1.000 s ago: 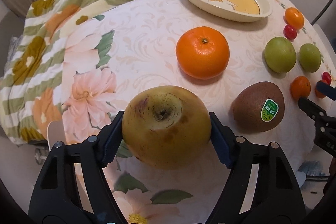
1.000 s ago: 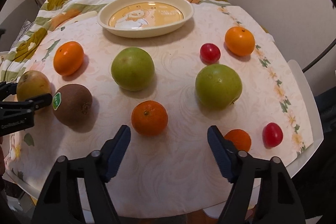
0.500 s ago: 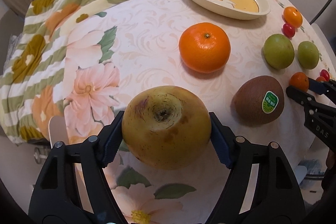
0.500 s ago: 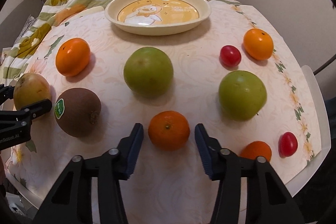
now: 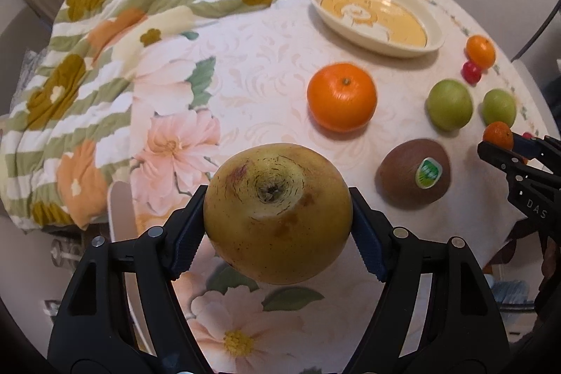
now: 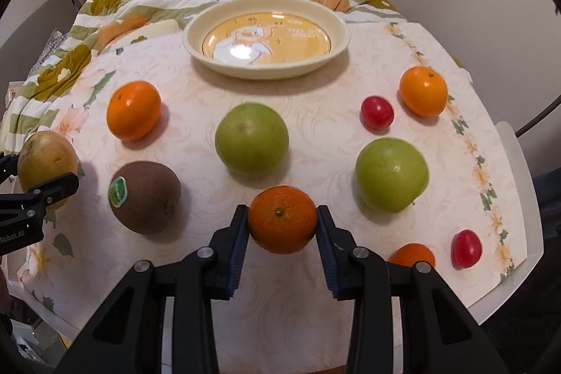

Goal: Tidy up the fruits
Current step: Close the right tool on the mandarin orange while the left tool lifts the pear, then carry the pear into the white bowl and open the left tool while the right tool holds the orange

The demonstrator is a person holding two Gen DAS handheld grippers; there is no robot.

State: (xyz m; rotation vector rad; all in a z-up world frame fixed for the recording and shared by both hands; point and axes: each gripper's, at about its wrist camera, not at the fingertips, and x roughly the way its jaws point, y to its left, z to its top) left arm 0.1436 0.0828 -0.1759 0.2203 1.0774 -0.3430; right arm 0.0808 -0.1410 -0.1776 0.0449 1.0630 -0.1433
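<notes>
My left gripper [image 5: 277,216] is shut on a big yellow-brown pear [image 5: 277,212] and holds it above the table's front left; the pear also shows in the right wrist view [image 6: 47,165]. My right gripper [image 6: 282,226] is shut on a small mandarin [image 6: 282,223], its blue pads pressed on both sides. In the left wrist view that mandarin [image 5: 498,135] sits between the right gripper's fingers [image 5: 505,156]. The cream duck plate [image 6: 266,69] stands empty at the back.
On the cloth lie a kiwi [image 6: 145,195], a large orange [image 6: 134,109], two green fruits [image 6: 251,139] [image 6: 391,173], another orange [image 6: 423,90], two red tomatoes [image 6: 377,112] [image 6: 465,247] and a small mandarin [image 6: 412,255]. A flowered quilt [image 5: 87,76] covers the left.
My right gripper moved forward and its jaws closed on the small mandarin. My left gripper lifted the pear slightly higher.
</notes>
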